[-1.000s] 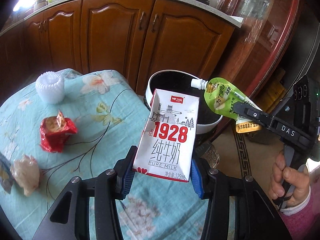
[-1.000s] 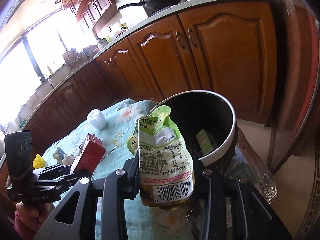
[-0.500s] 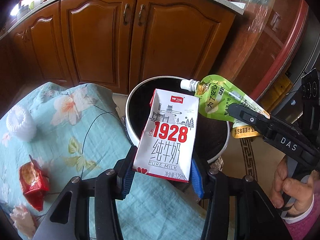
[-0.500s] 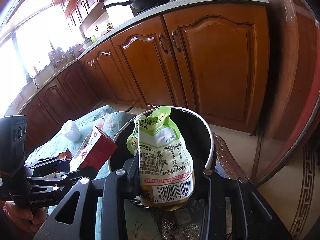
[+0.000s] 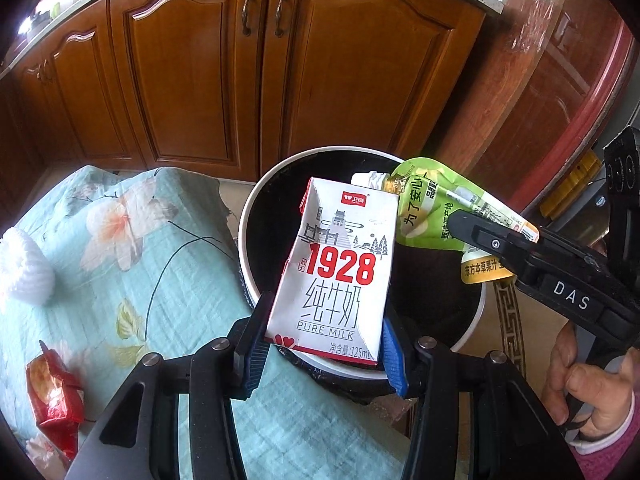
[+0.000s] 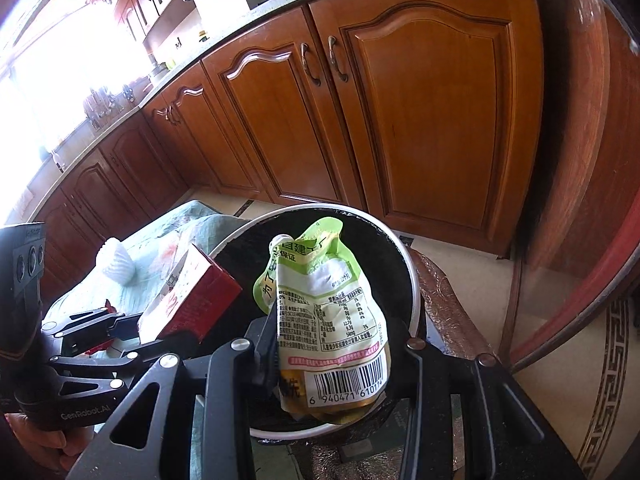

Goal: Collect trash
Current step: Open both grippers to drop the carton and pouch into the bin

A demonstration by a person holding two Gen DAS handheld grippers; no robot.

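1. At lower centre of the left wrist view, the left gripper (image 5: 324, 354) clamps a white milk carton (image 5: 338, 276) marked "1928 PURE MILK" between its blue pads (image 5: 253, 360), the carton upright and held over the near rim of a white bin (image 5: 250, 216) with a black interior.
2. At right of that frame, the right gripper (image 5: 460, 222), worked by a hand (image 5: 588, 384) at lower right, is closed on a green drink pouch (image 5: 436, 214), its white spout touching or just beside the carton's top corner, above the bin's opening.
3. In the right wrist view, the pouch (image 6: 332, 316) fills lower centre, barcode side to the camera, pinched between the jaws over the bin (image 6: 414, 276); the carton (image 6: 192, 296) hangs at left of it.
4. At left of the left wrist view, a red wrapper (image 5: 54, 396) and a white foam net (image 5: 24, 268) lie on a floral teal tablecloth (image 5: 132, 248).
5. Wooden cabinets (image 5: 248, 68) span the top of the frame.
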